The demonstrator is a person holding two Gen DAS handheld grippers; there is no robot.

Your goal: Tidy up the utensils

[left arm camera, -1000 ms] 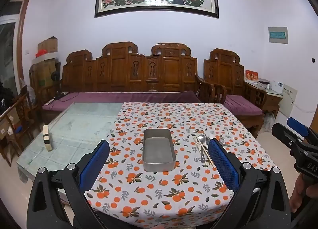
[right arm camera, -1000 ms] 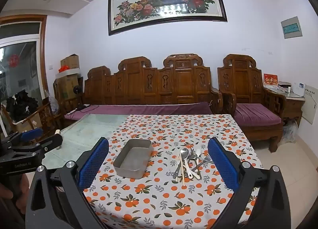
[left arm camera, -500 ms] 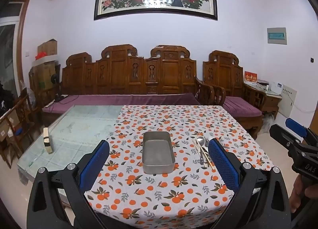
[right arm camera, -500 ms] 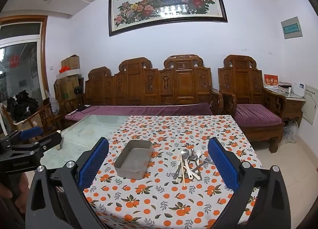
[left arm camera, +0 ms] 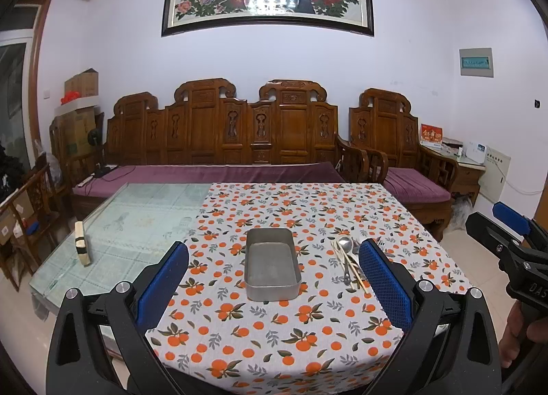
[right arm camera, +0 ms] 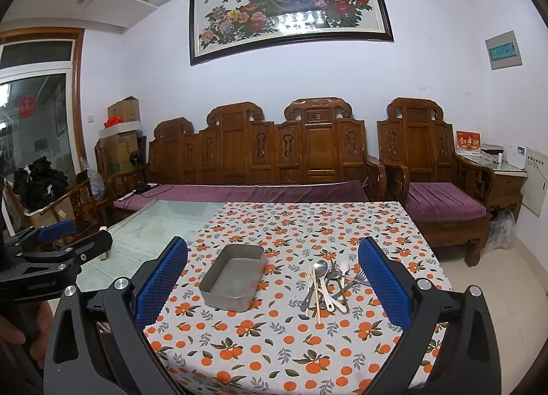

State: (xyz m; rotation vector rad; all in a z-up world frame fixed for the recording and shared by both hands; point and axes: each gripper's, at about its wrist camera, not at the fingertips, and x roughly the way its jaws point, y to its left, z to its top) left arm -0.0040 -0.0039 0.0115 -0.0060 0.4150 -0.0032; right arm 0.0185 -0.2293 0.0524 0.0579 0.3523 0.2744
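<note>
An empty rectangular metal tin sits on the orange-patterned tablecloth. To its right lies a pile of utensils: spoons, a fork and chopsticks. My left gripper hovers open over the near table edge, short of the tin, nothing between its blue pads. My right gripper is likewise open and held back from the table, the tin and the pile showing between its fingers. Each gripper shows at the edge of the other's view.
Bare glass tabletop lies left of the cloth, with a small wooden block near its left edge. A carved wooden sofa and armchair stand behind the table. Tiled floor lies to the right.
Both views have drawn back and tilted up slightly, so the table sits a little lower and further off. The tin and utensils have not moved. Both grippers stay open.
</note>
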